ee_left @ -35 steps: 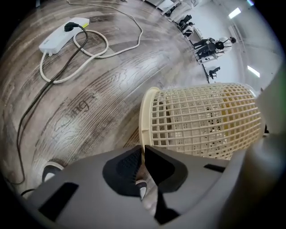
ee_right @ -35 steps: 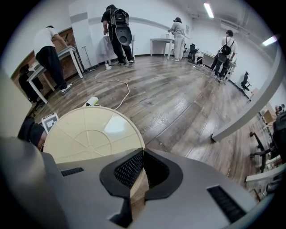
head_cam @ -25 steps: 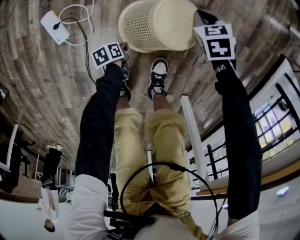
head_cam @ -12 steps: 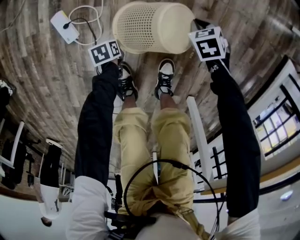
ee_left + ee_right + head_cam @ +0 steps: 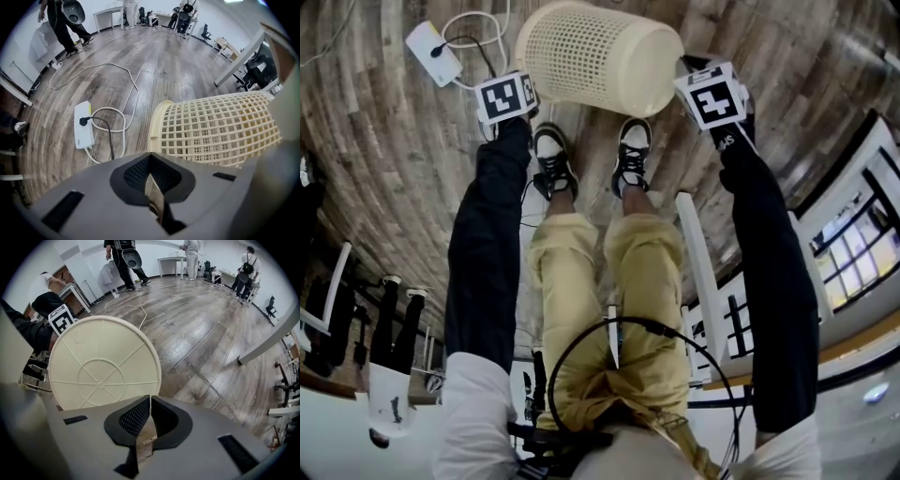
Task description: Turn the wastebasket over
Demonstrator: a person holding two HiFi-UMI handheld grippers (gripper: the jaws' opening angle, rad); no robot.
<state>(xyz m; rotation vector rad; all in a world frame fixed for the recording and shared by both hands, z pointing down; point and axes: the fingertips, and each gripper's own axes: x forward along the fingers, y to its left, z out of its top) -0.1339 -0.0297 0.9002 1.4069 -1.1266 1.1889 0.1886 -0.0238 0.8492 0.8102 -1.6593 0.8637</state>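
The wastebasket is seen lying on its side on the wooden floor, at the top centre of the head view. Its lattice wall is turned upward. Its rim is pointed toward the left of that frame and its base toward the right.

The left hand-held gripper is held just beside the rim, to its lower left in the head view. In the left gripper view the lattice wall is spread across the right half of the frame, beyond the jaws. The jaws are clenched together with nothing between them.

The right hand-held gripper is held just beside the base, at the upper right of the head view. In the right gripper view the round base, with its moulded spokes, is seen at the left, facing the camera. These jaws are likewise pressed together on nothing. Contact between either gripper and the wastebasket cannot be made out.

Two shoes are planted on the floor just below the wastebasket in the head view. A white power strip with a looped cable is seen at the upper left of that view, apart from the rim.
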